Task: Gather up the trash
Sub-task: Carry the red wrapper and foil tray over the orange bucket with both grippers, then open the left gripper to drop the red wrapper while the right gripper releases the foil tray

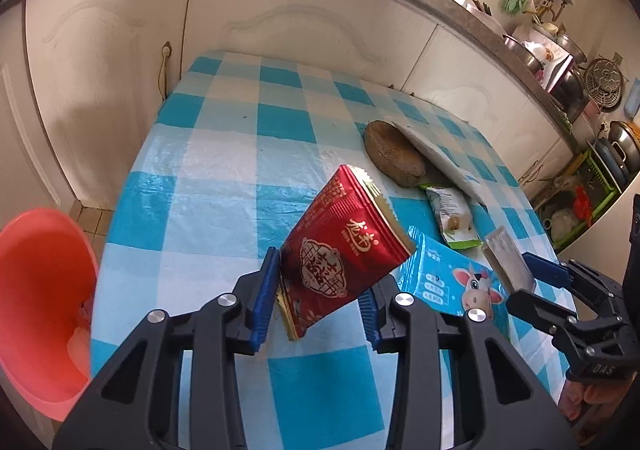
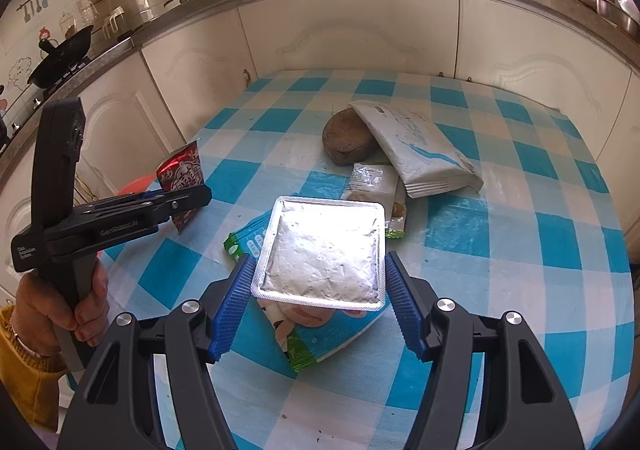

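On the blue-checked tabletop [image 1: 224, 186], the orange plastic bin [image 1: 44, 290] waits left; left tongs [image 1: 316, 290] seem loosened around the red foil wrapper [image 1: 344, 250], so release over it. Right tongs [image 2: 320, 298] clamp the silver foil pouch [image 2: 324, 254].

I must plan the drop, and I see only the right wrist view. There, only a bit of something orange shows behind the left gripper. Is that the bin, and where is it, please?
Observer: Yes, it is a pink basin. It is beside the table, lower than its edge, at the left of the left wrist view.
Operator: Is the red packet already above it?
Observer: No. The red packet is over the table, between the pads of the left gripper, which stand apart.
Operator: Is my silver pouch off the table?
Observer: It looks so. The right gripper holds the silver pouch tilted up, above the blue cow packet.
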A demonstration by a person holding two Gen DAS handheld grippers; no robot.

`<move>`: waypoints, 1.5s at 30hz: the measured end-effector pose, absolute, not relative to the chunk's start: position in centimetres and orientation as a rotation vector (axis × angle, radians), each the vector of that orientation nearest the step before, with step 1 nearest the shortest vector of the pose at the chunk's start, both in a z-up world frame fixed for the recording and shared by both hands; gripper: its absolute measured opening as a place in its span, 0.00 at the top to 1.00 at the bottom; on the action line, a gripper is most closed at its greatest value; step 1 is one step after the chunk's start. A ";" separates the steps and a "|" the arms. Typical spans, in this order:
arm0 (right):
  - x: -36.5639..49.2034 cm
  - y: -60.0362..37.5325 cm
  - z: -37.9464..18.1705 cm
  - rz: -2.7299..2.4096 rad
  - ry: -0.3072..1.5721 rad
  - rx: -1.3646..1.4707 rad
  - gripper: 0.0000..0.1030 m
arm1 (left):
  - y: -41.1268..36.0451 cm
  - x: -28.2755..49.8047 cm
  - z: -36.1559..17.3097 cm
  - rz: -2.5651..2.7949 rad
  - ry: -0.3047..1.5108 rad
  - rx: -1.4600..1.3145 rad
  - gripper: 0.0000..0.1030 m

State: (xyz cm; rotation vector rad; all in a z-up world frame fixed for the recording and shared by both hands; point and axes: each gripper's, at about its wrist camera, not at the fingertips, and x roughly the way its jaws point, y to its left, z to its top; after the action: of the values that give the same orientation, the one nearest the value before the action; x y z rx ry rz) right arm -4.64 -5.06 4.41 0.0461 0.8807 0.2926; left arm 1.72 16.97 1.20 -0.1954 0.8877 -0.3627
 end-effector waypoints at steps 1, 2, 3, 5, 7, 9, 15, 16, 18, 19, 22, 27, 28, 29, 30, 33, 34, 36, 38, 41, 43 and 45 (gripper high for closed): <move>-4.6 -5.2 4.4 0.291 0.881 0.049 0.36 | 16.9 1.8 1.1 -0.358 0.893 -0.198 0.79; -4.7 -5.3 4.4 0.290 0.880 0.052 0.36 | 16.9 1.9 1.0 -0.359 0.900 -0.201 0.79; -4.7 -5.3 4.4 0.289 0.879 0.054 0.36 | 17.0 1.9 1.0 -0.356 0.897 -0.203 0.79; -4.7 -5.4 4.4 0.287 0.877 0.055 0.36 | 17.2 1.6 1.1 -0.344 0.890 -0.206 0.79; -4.7 -5.3 4.5 0.288 0.874 0.056 0.36 | 17.5 1.3 1.3 -0.334 0.881 -0.217 0.79; -4.7 -5.0 4.5 0.293 0.874 0.053 0.36 | 18.1 0.9 1.7 -0.328 0.870 -0.226 0.79; -4.3 -3.1 4.9 0.340 0.876 0.049 0.36 | 21.6 -1.0 3.0 -0.275 0.827 -0.272 0.79; -4.1 -2.5 5.0 0.355 0.877 0.046 0.36 | 22.4 -1.4 3.1 -0.259 0.821 -0.278 0.79; -3.8 -1.5 5.2 0.382 0.879 0.039 0.36 | 23.9 -2.0 3.3 -0.225 0.812 -0.288 0.79; -3.5 -0.7 5.3 0.403 0.881 0.034 0.36 | 24.8 -2.2 3.4 -0.205 0.808 -0.295 0.79; -3.0 1.6 5.6 0.453 0.882 0.020 0.36 | 28.0 -3.1 3.3 -0.132 0.794 -0.319 0.79; -2.0 6.7 6.5 0.574 0.874 -0.010 0.36 | 32.7 -4.0 2.9 -0.023 0.789 -0.357 0.79; -1.8 7.9 6.6 0.603 0.873 -0.015 0.36 | 33.7 -4.1 2.7 -0.001 0.789 -0.366 0.79; -1.6 8.9 6.7 0.626 0.872 -0.022 0.36 | 34.5 -4.2 2.5 0.017 0.790 -0.375 0.79; -1.4 10.0 6.8 0.648 0.874 -0.031 0.36 | 35.3 -4.4 2.3 0.031 0.791 -0.383 0.79; -0.8 13.5 6.6 0.712 0.880 -0.069 0.36 | 37.1 -4.4 1.5 0.079 0.804 -0.400 0.79; -0.5 14.9 6.4 0.734 0.882 -0.086 0.36 | 37.6 -4.4 1.2 0.091 0.809 -0.406 0.79; -0.2 16.8 6.1 0.763 0.886 -0.109 0.36 | 38.5 -4.3 0.2 0.107 0.828 -0.421 0.79; 0.4 18.8 5.7 0.789 0.895 -0.133 0.36 | 39.3 -4.0 -0.7 0.127 0.847 -0.435 0.79; 1.2 21.5 5.0 0.815 0.916 -0.155 0.36 | 40.2 -3.8 -1.9 0.141 0.871 -0.460 0.79; 1.7 22.8 4.5 0.831 0.933 -0.154 0.36 | 40.7 -3.4 -2.7 0.149 0.888 -0.470 0.79; 2.2 23.9 4.1 0.836 0.943 -0.152 0.35 | 41.0 -3.3 -3.4 0.160 0.899 -0.480 0.78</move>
State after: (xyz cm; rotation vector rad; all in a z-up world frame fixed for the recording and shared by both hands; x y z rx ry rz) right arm 2.24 23.91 4.10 -0.1525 0.9430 0.8357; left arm -3.28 40.97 -3.38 -0.4796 0.8986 0.1600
